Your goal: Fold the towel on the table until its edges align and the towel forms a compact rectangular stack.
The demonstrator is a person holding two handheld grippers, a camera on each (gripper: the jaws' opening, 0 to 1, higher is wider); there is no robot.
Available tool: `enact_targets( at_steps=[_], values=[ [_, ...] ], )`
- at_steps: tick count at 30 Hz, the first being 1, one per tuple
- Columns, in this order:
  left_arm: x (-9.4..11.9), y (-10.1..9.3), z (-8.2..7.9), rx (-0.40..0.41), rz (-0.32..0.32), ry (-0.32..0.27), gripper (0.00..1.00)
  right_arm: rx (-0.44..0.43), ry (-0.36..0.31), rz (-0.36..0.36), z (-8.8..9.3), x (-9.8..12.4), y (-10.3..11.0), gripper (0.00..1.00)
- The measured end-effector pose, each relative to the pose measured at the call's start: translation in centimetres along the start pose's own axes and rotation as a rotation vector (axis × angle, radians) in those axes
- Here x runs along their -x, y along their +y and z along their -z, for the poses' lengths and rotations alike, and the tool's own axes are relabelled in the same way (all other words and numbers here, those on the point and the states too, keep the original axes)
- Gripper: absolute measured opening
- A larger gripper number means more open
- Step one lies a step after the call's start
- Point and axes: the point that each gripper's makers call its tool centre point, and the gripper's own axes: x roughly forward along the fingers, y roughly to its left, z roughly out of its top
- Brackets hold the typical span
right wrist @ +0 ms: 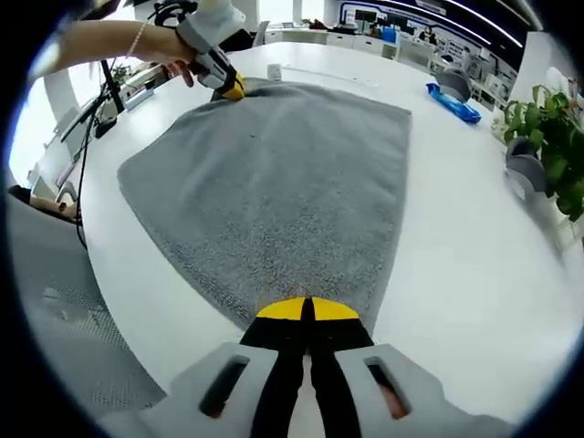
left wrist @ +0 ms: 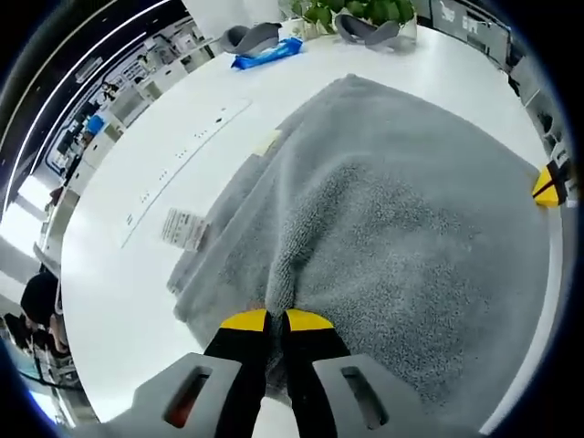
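Item: grey towel (right wrist: 274, 182), terry pile, lying spread on a white round table (right wrist: 456, 274). It is already doubled at least once; in the left gripper view a lower layer shows along its left side with a sewn label (left wrist: 185, 228) sticking out.

Left gripper (left wrist: 276, 321): jaws pressed together on a raised ridge of towel cloth at the near edge, so the pile bunches up between the yellow tips. In the right gripper view this gripper (right wrist: 225, 87) sits at the far left corner of the towel, held by a hand (right wrist: 173, 46).

Right gripper (right wrist: 307, 310): jaws closed on the towel's near edge, at or beside a corner. In the left gripper view its yellow tip (left wrist: 547, 185) lies at the towel's right edge.

Judgement: both hold one end of the towel, likely so that end can be lifted and carried over for the next fold.

Also present: blue packet (right wrist: 453, 102), potted plant (right wrist: 552, 137), grey holders (left wrist: 251, 38) on the table's far side.
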Motion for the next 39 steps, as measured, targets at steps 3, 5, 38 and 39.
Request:
enact_targets(
  at_steps=[3, 5, 38, 39],
  values=[
    [-0.1, 0.1, -0.2, -0.001, -0.001, -0.007, 0.06, -0.001, 0.000, -0.004, 0.0, 0.0, 0.3, 0.00],
    [-0.3, 0.3, -0.4, 0.000, -0.002, -0.013, 0.06, -0.006, -0.002, -0.007, 0.0, 0.0, 0.5, 0.00],
    [-0.3, 0.3, -2.1, -0.111, -0.036, 0.026, 0.08, -0.033, -0.011, -0.018, 0.1, 0.1, 1.7, 0.00],
    [-0.1, 0.4, -2.0, -0.029, -0.062, 0.033, 0.09, -0.032, -0.007, -0.020, 0.1, 0.1, 1.7, 0.00]
  ],
)
